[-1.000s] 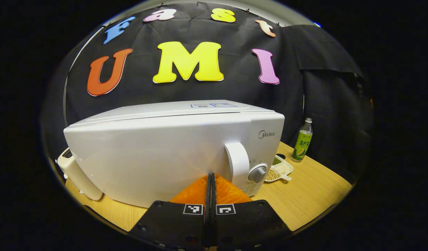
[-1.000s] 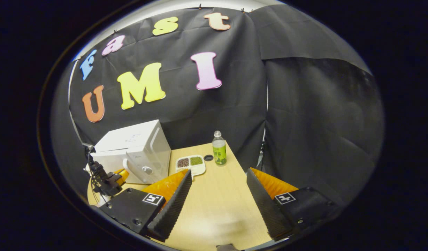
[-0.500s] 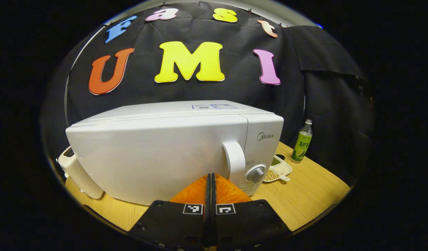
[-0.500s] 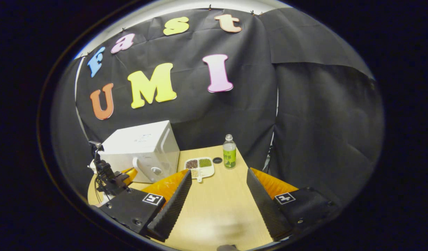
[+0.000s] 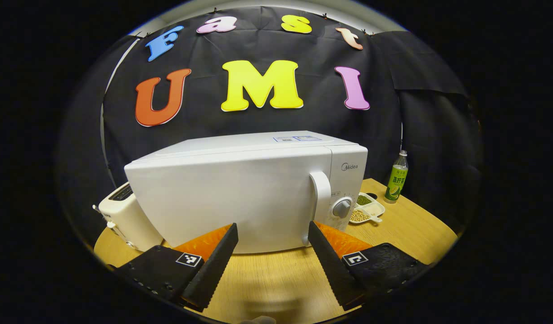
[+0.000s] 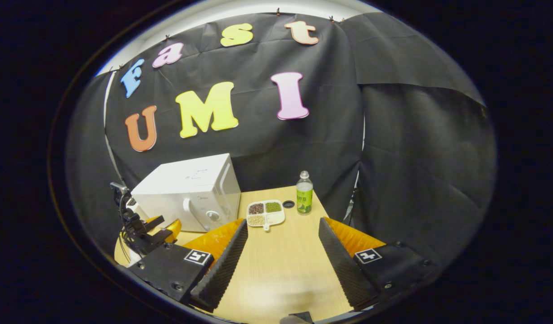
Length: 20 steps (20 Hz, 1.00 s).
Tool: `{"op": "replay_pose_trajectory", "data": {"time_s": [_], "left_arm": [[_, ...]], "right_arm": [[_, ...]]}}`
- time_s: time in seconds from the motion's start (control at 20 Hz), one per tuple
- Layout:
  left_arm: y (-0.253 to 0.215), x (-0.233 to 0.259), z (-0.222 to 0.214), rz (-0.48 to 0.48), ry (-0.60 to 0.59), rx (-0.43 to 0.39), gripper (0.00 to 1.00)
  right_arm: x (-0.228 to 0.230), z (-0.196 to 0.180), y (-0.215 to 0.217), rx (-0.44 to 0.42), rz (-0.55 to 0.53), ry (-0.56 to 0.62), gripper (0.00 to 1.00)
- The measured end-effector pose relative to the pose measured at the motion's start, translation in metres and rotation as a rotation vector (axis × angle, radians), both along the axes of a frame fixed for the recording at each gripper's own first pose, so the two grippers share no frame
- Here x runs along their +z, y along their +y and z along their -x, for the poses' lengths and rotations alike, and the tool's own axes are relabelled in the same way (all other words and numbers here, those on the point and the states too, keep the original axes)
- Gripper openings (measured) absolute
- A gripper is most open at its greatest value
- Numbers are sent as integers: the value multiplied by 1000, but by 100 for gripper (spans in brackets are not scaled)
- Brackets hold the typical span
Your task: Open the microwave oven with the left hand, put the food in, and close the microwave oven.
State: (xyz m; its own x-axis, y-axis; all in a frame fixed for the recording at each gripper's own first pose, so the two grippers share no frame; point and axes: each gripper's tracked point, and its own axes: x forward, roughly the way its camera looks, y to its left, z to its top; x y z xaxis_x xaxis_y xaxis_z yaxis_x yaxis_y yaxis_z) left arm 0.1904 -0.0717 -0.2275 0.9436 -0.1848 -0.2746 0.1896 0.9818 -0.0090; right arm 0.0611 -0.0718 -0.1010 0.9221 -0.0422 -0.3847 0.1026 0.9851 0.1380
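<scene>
A white microwave oven (image 5: 240, 193) stands on the wooden table with its door shut; its curved handle (image 5: 322, 195) and a grey knob (image 5: 342, 208) are on its right side. My left gripper (image 5: 272, 234) is open just in front of the door, left of the handle, with nothing between its fingers. A white divided tray of beans (image 5: 367, 209) lies right of the oven. In the right gripper view the oven (image 6: 191, 191) is at the left, the tray (image 6: 265, 213) sits mid-table, and my right gripper (image 6: 283, 231) is open and empty above the table. The left gripper (image 6: 161, 227) appears there in front of the oven.
A white toaster (image 5: 125, 216) stands left of the oven. A green-labelled bottle (image 5: 396, 180) stands at the back right, also seen as a bottle (image 6: 304, 193) beside a small black cap (image 6: 288, 204). Bare wooden tabletop (image 6: 281, 265) lies between my right fingers.
My left gripper has opened from shut and drawn back a little from the oven door. The right gripper view has shifted slightly; its jaws stay open.
</scene>
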Motion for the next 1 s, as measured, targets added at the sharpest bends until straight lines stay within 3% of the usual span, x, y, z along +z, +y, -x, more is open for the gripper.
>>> {"op": "replay_pose_trajectory", "data": {"time_s": [0.05, 0.1, 0.15, 0.2, 0.3, 0.35, 0.4, 0.45, 0.7, 0.75, 0.8, 0.9, 0.95, 1.0], "left_arm": [[3, 5, 8, 8, 5, 11, 97], [8, 9, 17, 12, 4, 26, 98], [13, 16, 27, 11, 0, 40, 97], [17, 24, 36, 11, -9, 49, 97], [25, 39, 56, 4, -22, 62, 97], [30, 48, 67, -4, -35, 61, 97], [37, 59, 78, -13, -48, 67, 97], [42, 71, 88, -17, -63, 68, 97], [79, 132, 146, 11, -106, 115, 96], [87, 144, 157, 26, -116, 125, 96], [93, 154, 167, 44, -121, 136, 96], [107, 172, 184, 74, -128, 164, 96], [114, 180, 192, 77, -137, 175, 96], [119, 190, 198, 69, -156, 183, 96]], "right_arm": [[0, 3, 4, 5, 1, -2, 100], [1, 5, 9, 14, -2, -8, 100], [2, 8, 15, 21, -1, -14, 92], [4, 12, 20, 28, 4, -18, 100], [8, 19, 31, 44, 8, -36, 100], [12, 21, 38, 54, 10, -47, 92], [15, 24, 44, 63, 14, -61, 100], [20, 26, 50, 69, 18, -77, 92], [47, 40, 80, 98, 34, -167, 92], [54, 42, 84, 104, 43, -189, 100], [59, 45, 89, 107, 51, -207, 92], [68, 50, 97, 111, 66, -242, 92], [73, 52, 101, 113, 73, -258, 100], [76, 55, 104, 114, 78, -268, 92]]}}
